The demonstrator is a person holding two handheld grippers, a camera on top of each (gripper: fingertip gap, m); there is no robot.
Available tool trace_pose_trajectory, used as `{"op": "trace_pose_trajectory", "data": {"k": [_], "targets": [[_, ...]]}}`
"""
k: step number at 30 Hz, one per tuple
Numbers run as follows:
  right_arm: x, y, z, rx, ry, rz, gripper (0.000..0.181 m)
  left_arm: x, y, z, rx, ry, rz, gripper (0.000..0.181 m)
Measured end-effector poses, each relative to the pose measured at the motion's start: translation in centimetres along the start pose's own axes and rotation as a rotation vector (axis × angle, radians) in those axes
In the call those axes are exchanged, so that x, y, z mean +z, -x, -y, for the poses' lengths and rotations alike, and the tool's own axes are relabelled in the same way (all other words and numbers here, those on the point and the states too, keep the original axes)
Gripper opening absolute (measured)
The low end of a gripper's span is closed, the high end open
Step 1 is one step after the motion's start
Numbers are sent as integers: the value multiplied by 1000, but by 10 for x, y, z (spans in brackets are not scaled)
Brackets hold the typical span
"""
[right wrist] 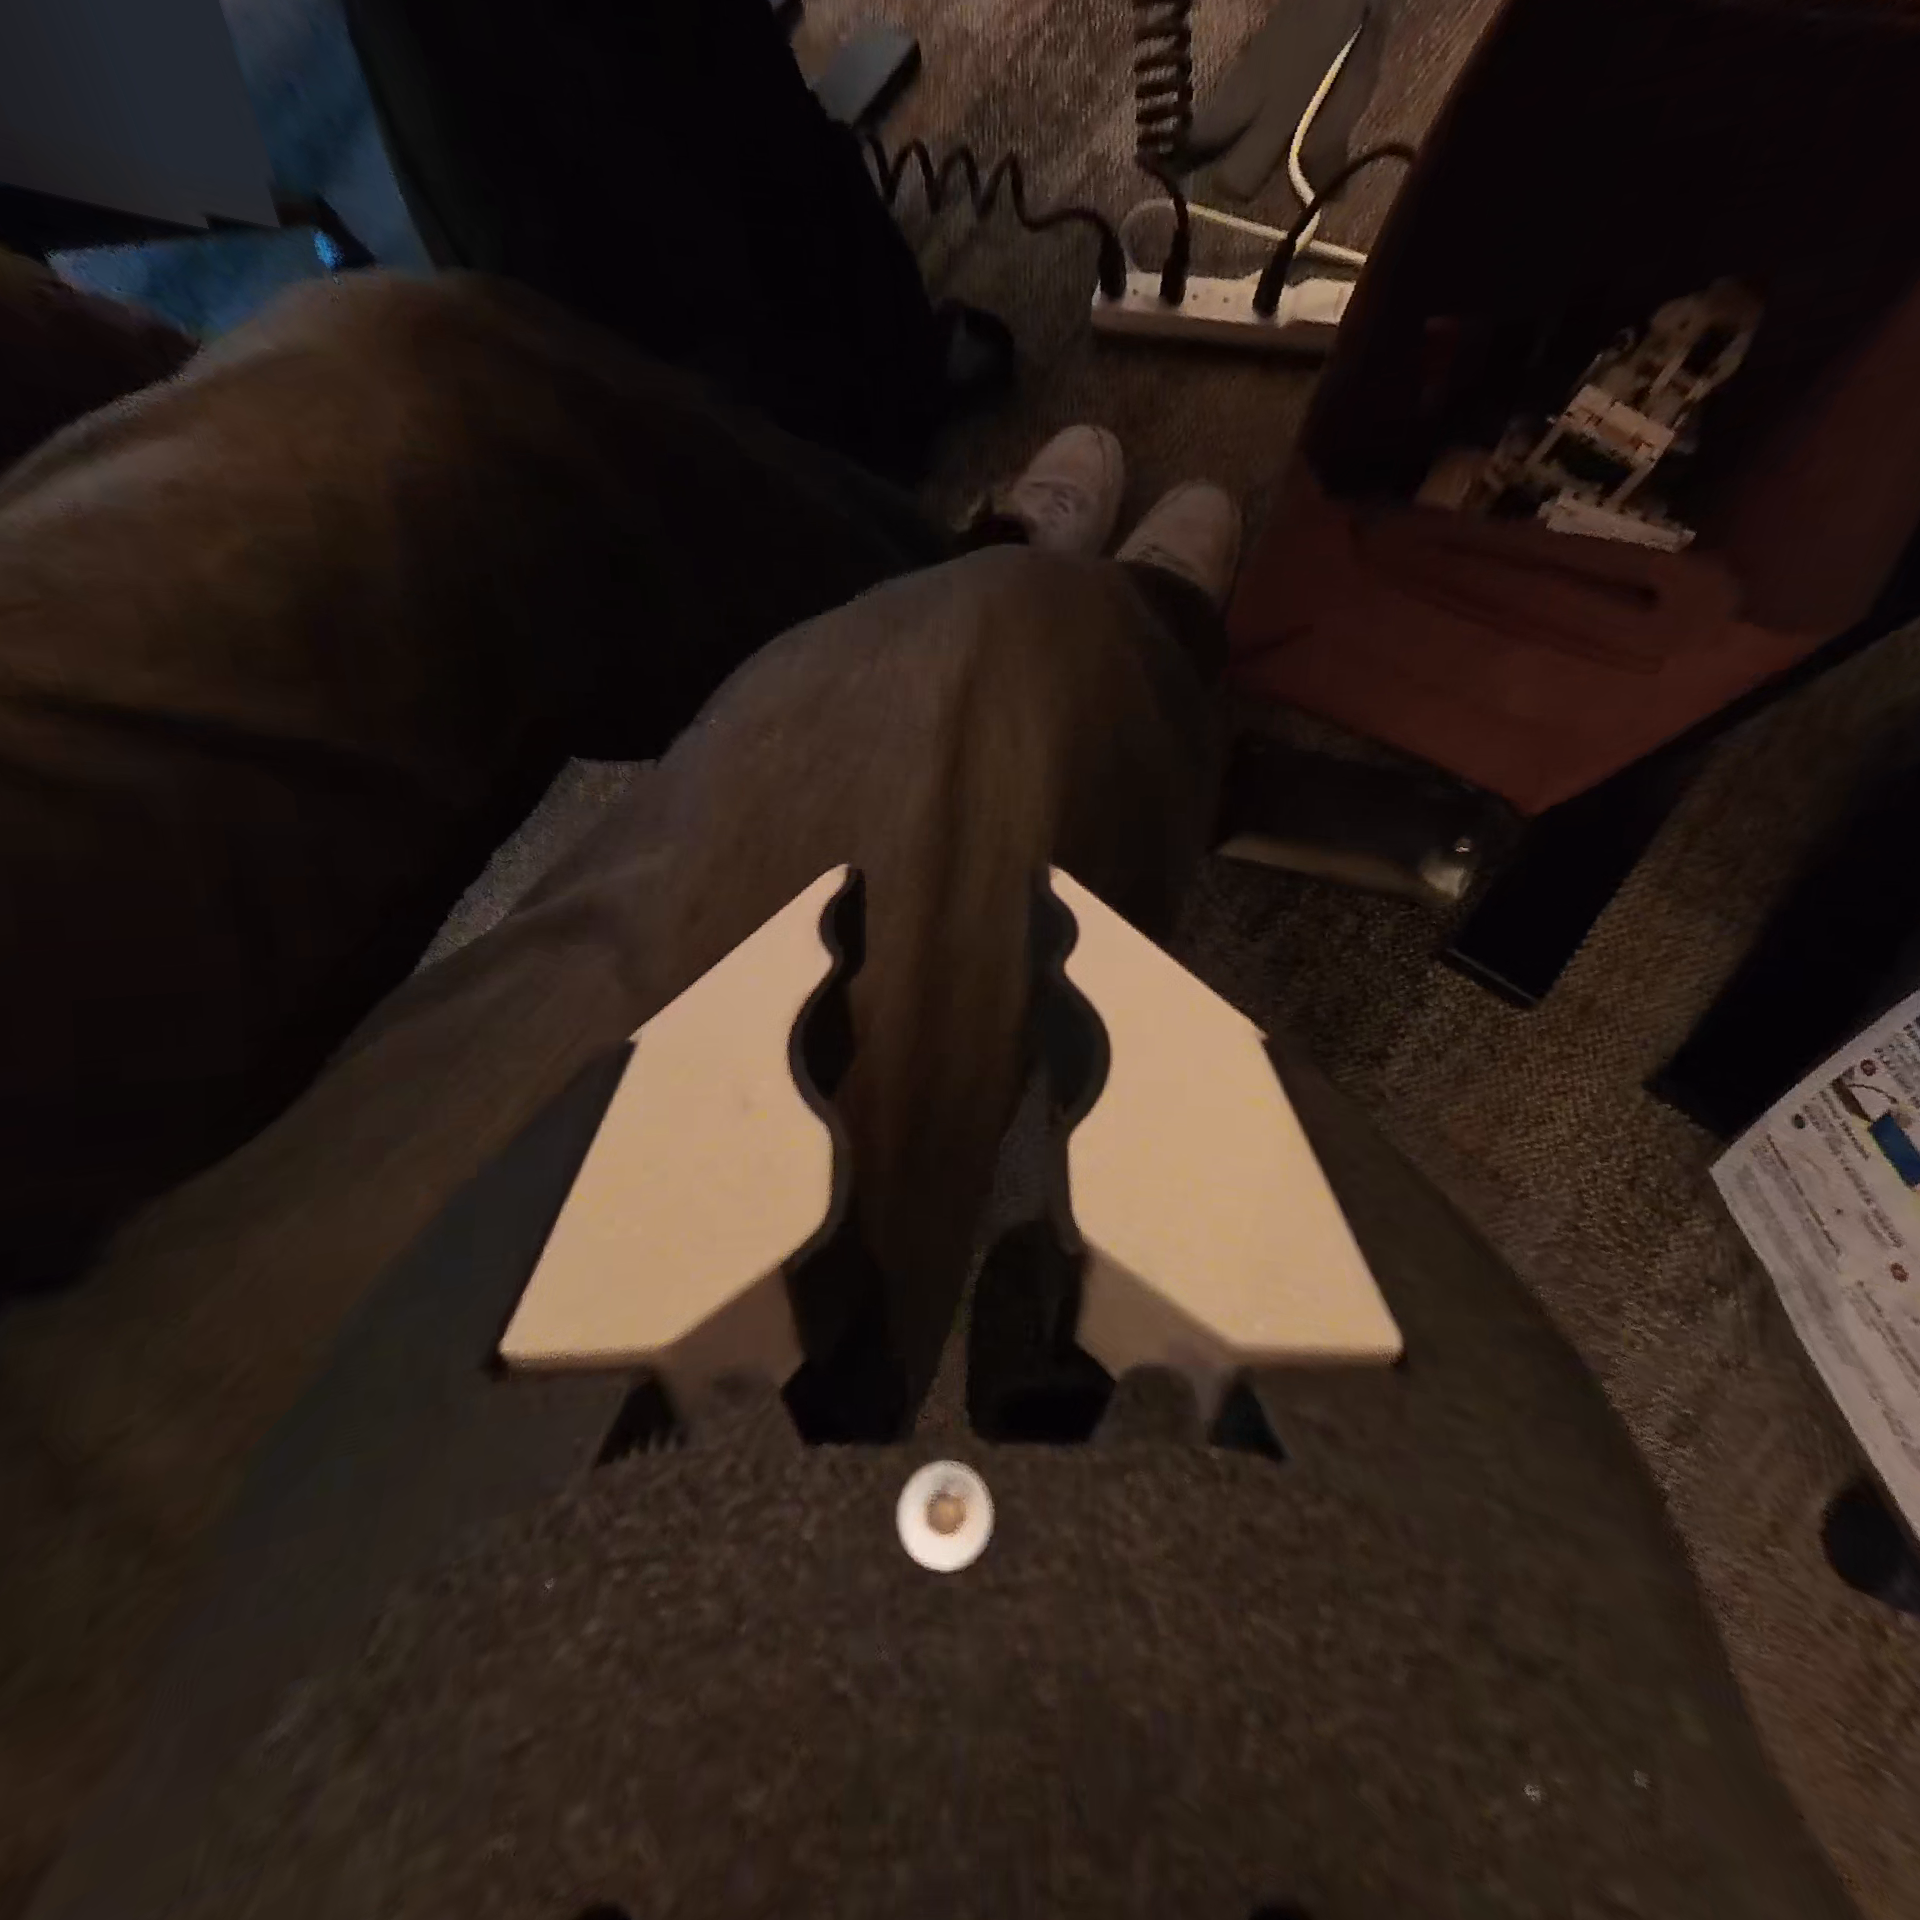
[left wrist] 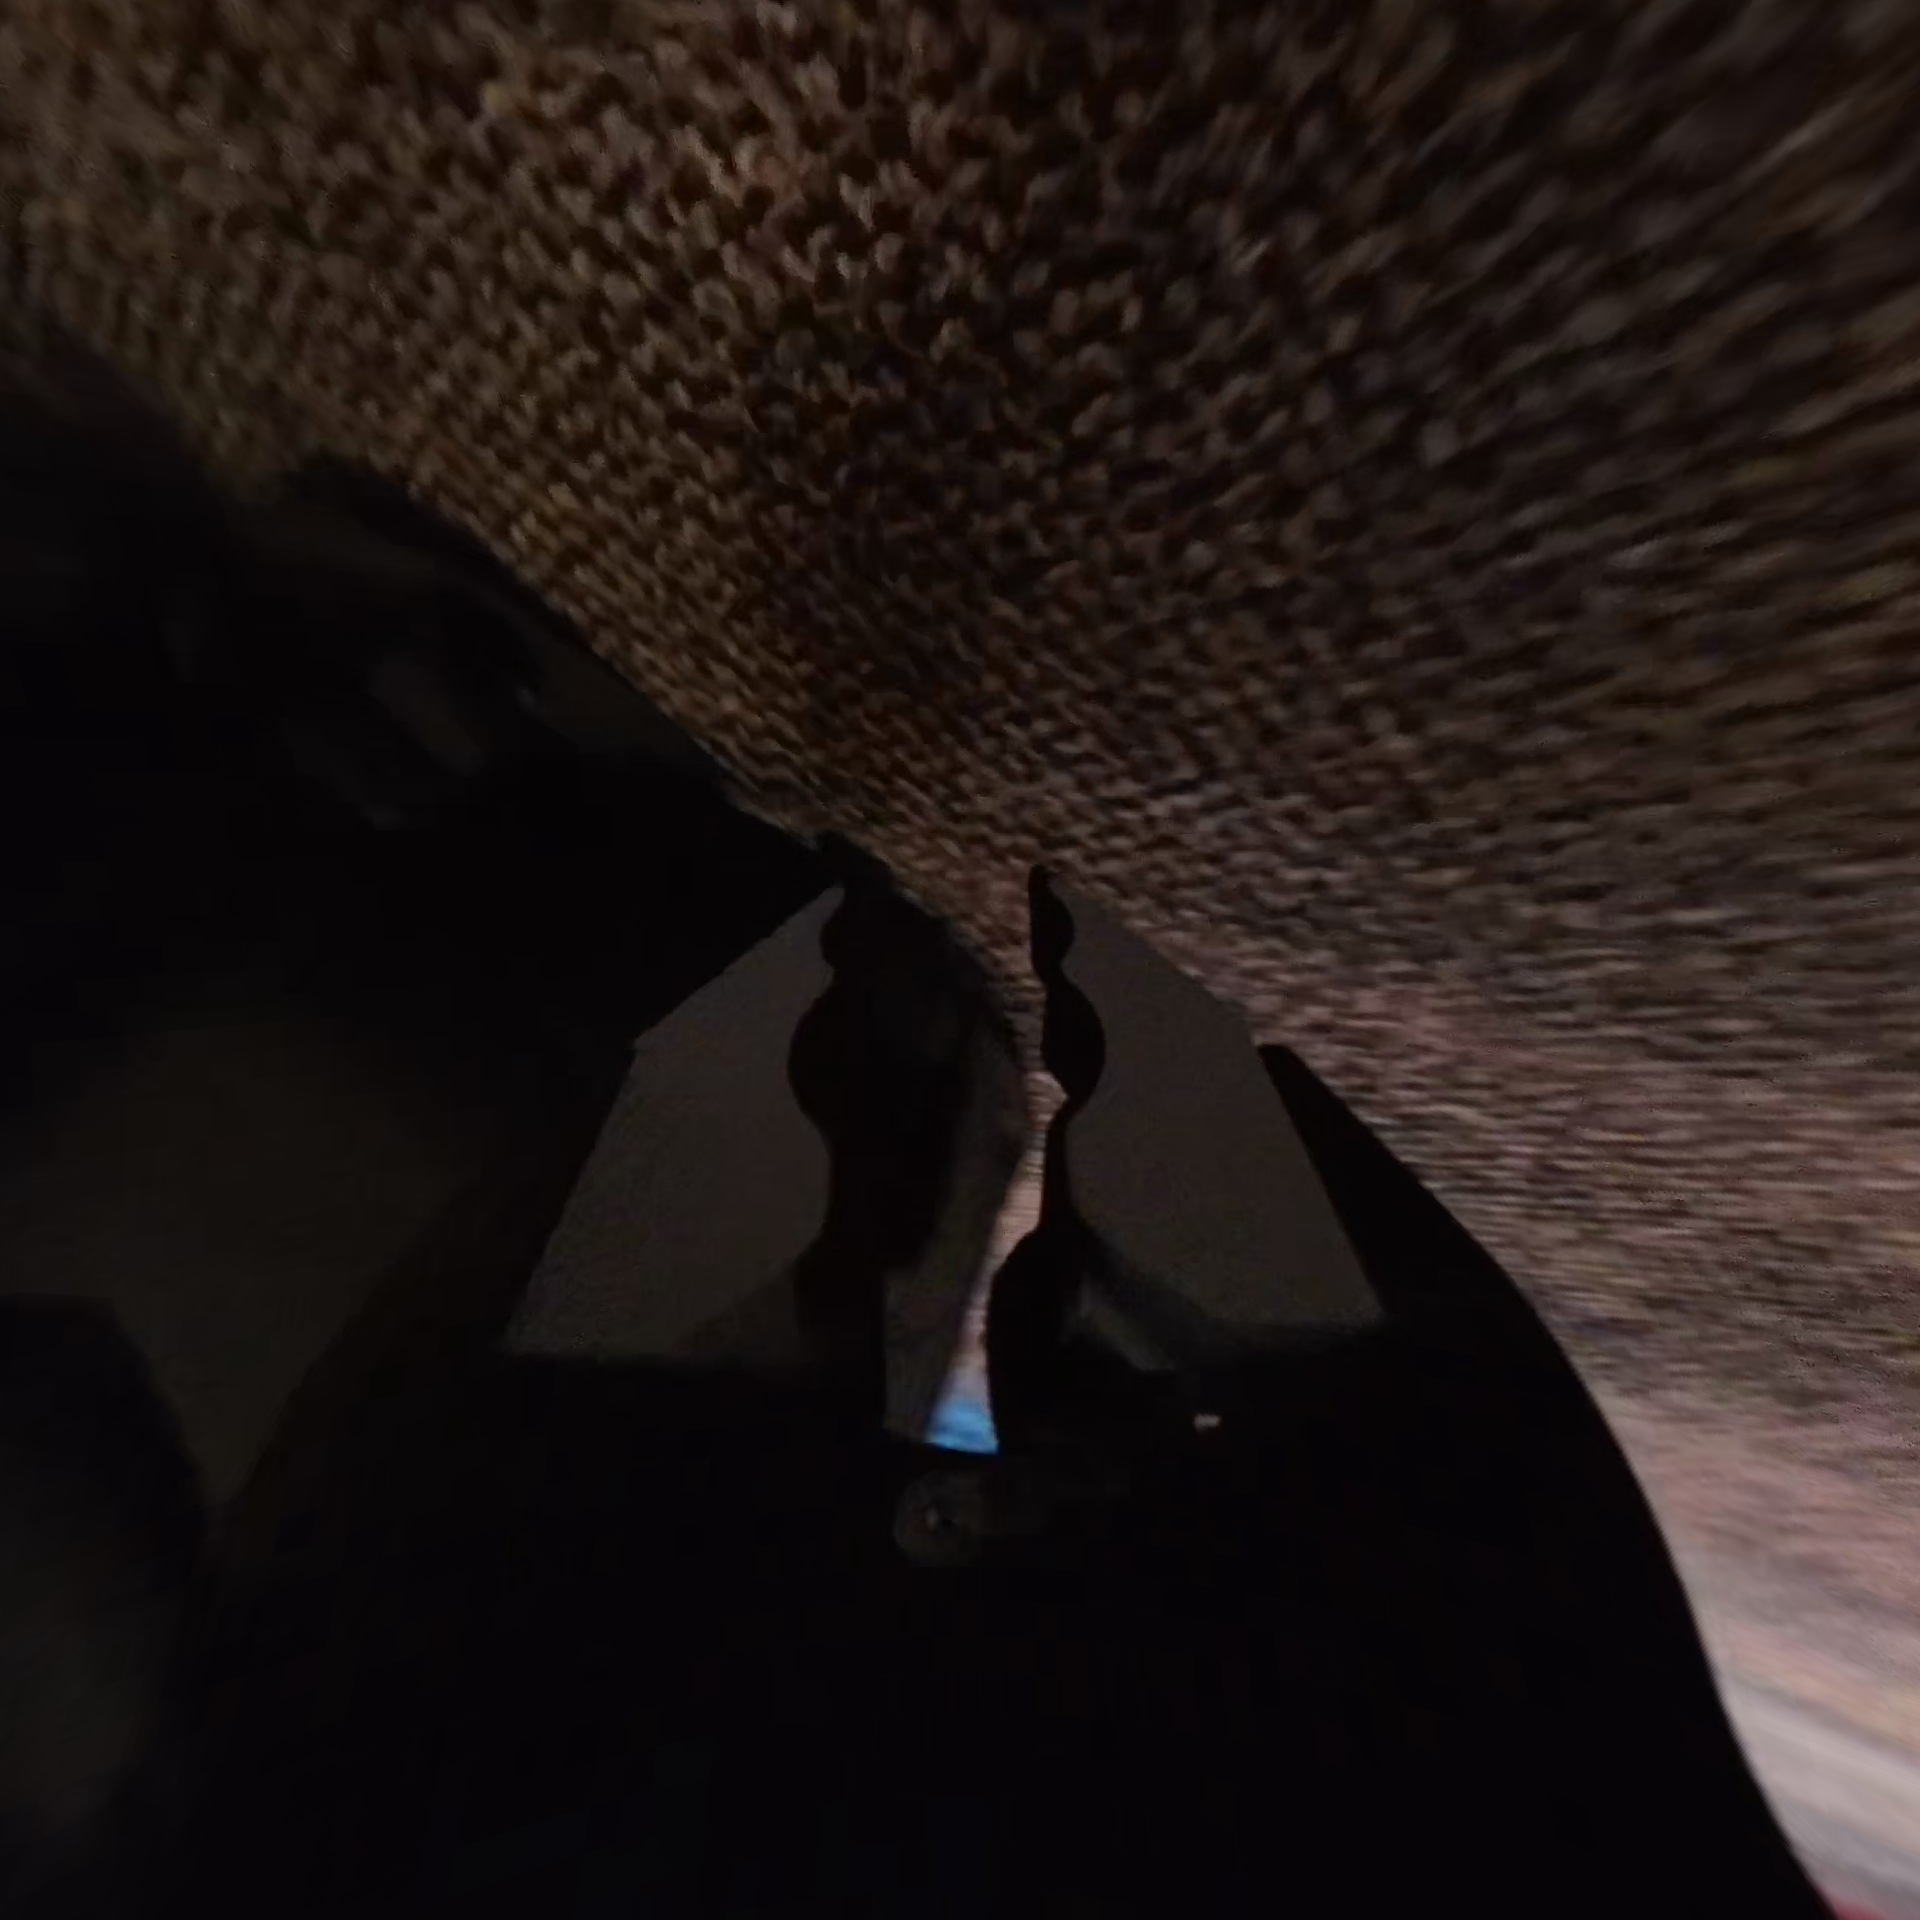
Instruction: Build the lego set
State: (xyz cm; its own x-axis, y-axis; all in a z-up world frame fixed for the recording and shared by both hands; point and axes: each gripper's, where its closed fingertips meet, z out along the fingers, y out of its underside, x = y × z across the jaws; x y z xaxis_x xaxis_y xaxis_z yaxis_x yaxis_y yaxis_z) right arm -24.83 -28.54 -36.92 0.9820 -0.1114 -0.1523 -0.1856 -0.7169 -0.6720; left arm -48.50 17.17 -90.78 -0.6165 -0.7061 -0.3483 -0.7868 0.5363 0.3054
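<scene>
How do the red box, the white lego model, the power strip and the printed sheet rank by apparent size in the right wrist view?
1. Red box
2. Printed sheet, cut off by the frame and nearer, so unsure
3. White lego model
4. Power strip, similar to the model and farther away

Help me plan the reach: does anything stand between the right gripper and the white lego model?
Partly. The person's trouser leg lies straight ahead of the open right gripper, showing between its fingers. The lego model sits farther off to the right on a reddish-brown table; nothing else visibly intervenes.
</scene>
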Motion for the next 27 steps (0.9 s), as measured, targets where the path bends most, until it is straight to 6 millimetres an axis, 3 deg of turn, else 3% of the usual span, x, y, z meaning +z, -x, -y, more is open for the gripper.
{"op": "trace_pose_trajectory", "data": {"k": [2,5,7,10,12,19,21,23,27], "targets": [[6,-8,2,-31,30,-10,32,21,14,0,127,40,20,34],[12,-17,1,-55,63,-24,32,39,19,-3,275,85,-5,36],[14,-22,-3,-53,81,-27,32,41,12,-3,382,54,-60,23],[18,-26,-3,-26,77,-18,31,41,12,-6,432,1,-102,23],[19,-26,-2,-5,75,1,31,51,18,-29,488,102,-100,33],[22,-21,-3,1,88,14,30,54,13,-34,476,118,-176,21],[21,-19,-4,-6,93,11,29,52,14,-32,444,109,-137,8],[19,-19,-3,-15,89,3,28,45,9,-28,371,67,-80,6],[15,-21,0,-7,65,-6,27,-2,-23,-13,94,-129,41,6]]}}
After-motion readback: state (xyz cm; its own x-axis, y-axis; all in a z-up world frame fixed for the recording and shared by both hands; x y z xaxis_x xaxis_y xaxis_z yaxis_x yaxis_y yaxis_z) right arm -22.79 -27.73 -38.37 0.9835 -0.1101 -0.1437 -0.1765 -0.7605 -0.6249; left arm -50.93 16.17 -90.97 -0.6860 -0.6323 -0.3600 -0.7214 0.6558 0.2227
